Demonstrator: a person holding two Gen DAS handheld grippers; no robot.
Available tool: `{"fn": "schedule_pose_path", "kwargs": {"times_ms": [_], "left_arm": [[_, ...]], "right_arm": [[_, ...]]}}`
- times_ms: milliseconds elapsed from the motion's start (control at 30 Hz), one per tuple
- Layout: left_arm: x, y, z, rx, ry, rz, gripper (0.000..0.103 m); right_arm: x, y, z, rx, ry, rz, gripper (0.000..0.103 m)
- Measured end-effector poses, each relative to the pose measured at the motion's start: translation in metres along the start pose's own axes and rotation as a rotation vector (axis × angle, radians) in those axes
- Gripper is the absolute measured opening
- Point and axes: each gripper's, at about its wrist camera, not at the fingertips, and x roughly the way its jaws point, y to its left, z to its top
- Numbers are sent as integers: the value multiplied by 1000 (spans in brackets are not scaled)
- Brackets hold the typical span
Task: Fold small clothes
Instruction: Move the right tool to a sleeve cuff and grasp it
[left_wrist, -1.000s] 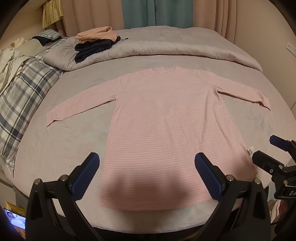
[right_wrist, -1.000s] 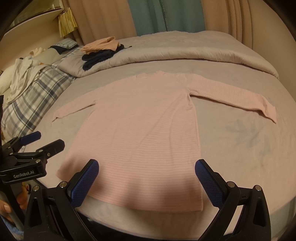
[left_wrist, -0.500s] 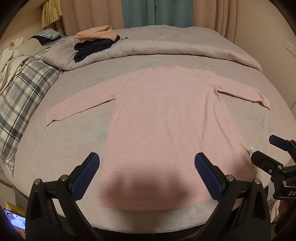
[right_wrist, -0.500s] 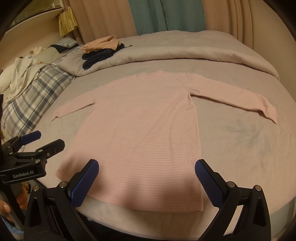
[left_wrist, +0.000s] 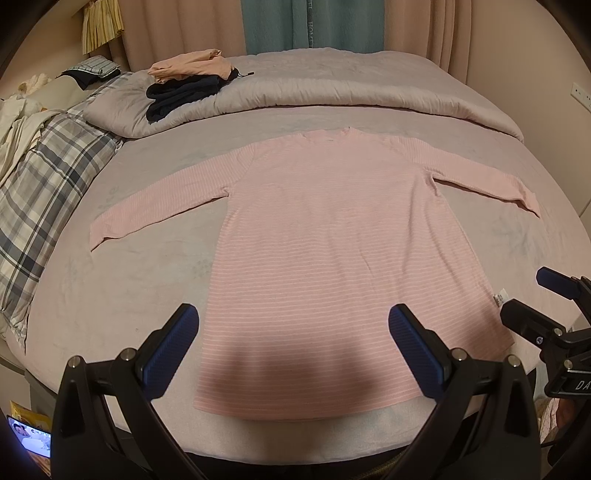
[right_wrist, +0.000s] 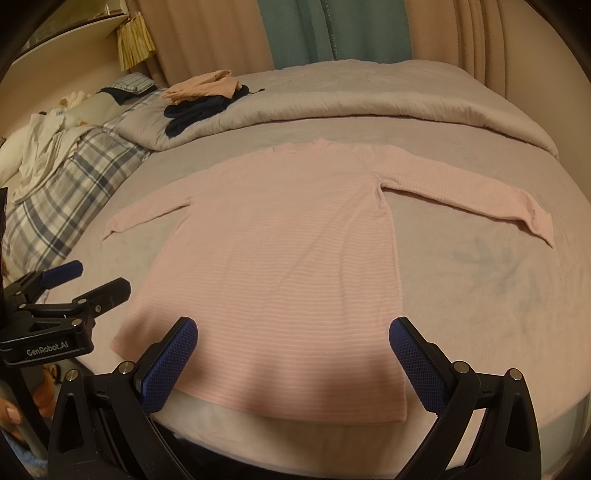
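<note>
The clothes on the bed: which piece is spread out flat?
The pink striped top, sleeves out. The peach and dark garments lie bunched on the duvet.

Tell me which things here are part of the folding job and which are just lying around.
Part of the job:
pink striped top, spread flat, unfolded
left gripper, open
right gripper, open

Lying about:
peach garment on dark clothes
grey duvet
plaid pillow
curtains

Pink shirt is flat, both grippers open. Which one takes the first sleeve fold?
Either, hedged: the left gripper sits nearer the left sleeve, the right gripper nearer the right sleeve. Both hover open at the hem of the pink striped shirt, equally far.
</note>
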Motion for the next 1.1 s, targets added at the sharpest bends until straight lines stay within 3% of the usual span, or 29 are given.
{"fn": "schedule_pose_path", "kwargs": {"times_ms": [700, 933, 1100], "left_arm": [[2, 3, -2, -13, 4, -32, 103], [28, 14, 7, -140, 68, -197, 103], [63, 16, 8, -278, 184, -384, 103]], "right_arm": [[3, -2, 2, 13, 7, 14, 103], [10, -22, 1, 104, -33, 176, 103], [32, -72, -6, 310, -27, 296, 103]]}}
